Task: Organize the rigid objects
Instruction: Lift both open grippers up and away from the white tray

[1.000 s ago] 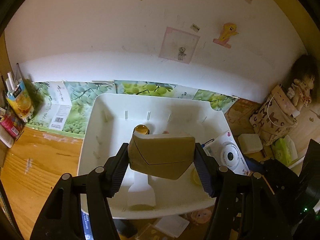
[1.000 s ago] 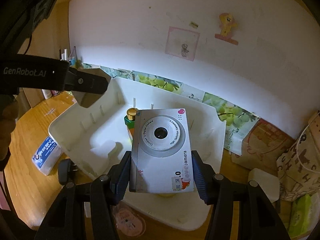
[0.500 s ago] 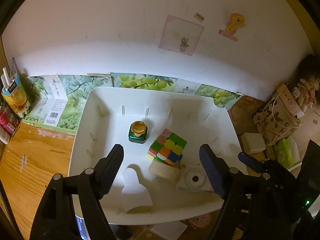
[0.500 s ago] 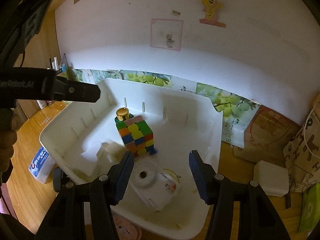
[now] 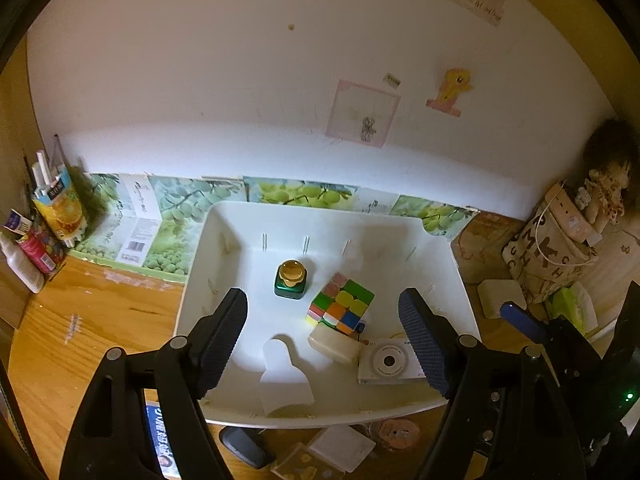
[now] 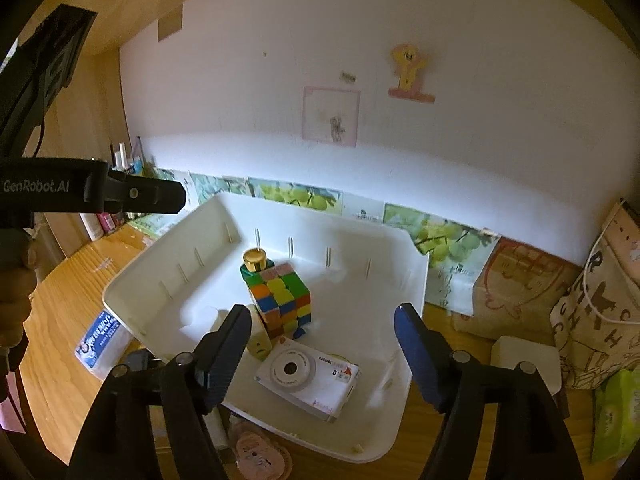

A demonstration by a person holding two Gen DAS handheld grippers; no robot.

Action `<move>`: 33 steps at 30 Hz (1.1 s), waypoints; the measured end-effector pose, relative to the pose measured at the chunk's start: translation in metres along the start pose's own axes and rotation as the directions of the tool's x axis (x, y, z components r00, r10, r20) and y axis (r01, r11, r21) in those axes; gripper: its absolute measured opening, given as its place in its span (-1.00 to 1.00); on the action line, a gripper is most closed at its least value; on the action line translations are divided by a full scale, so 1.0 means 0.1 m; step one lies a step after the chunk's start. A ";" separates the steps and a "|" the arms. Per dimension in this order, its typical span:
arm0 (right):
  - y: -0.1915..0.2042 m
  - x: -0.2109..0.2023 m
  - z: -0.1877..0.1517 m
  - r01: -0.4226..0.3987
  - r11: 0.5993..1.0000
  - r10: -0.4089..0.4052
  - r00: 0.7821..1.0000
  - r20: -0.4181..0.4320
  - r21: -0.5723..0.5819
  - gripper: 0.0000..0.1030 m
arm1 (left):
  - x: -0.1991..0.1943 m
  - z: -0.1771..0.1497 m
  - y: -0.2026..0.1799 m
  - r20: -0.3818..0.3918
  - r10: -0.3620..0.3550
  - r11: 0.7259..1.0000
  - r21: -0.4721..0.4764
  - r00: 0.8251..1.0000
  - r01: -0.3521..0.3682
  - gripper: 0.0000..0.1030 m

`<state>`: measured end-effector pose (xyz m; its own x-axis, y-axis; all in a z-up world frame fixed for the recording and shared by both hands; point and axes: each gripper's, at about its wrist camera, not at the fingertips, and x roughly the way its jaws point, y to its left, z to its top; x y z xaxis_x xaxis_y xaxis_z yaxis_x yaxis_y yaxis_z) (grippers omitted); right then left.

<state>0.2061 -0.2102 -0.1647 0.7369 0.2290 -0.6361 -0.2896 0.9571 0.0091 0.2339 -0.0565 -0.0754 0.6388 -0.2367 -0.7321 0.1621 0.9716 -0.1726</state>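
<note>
wooden desk (image 5: 92, 320), white wall (image 5: 240, 100), white bin (image 5: 344, 410)

Green bottle (image 6: 253, 270) half behind cube (image 6: 283, 300); beige block (image 6: 259, 344) partly hidden

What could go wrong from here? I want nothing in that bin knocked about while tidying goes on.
1. The toy camera lies by the white bin's near rim; the right tongs, opening and empty above it, could clip it.
2. The puzzle cube stands close against the gold-capped green bottle and a cream block; dropping another item there may topple them.
</note>
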 end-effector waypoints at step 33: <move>0.26 -1.15 -0.10 0.015 0.999 -0.022 0.981 0.191 0.038 0.58 | -1.51 -0.73 0.43 0.225 0.203 0.973 -0.158 0.953 -0.169 0.57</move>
<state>0.1081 -0.2132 -0.0991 0.8464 0.2376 -0.4766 -0.2550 0.9665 0.0290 0.0896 0.0217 -0.0205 0.8110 -0.0306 -0.5842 -0.0695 0.9865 -0.1482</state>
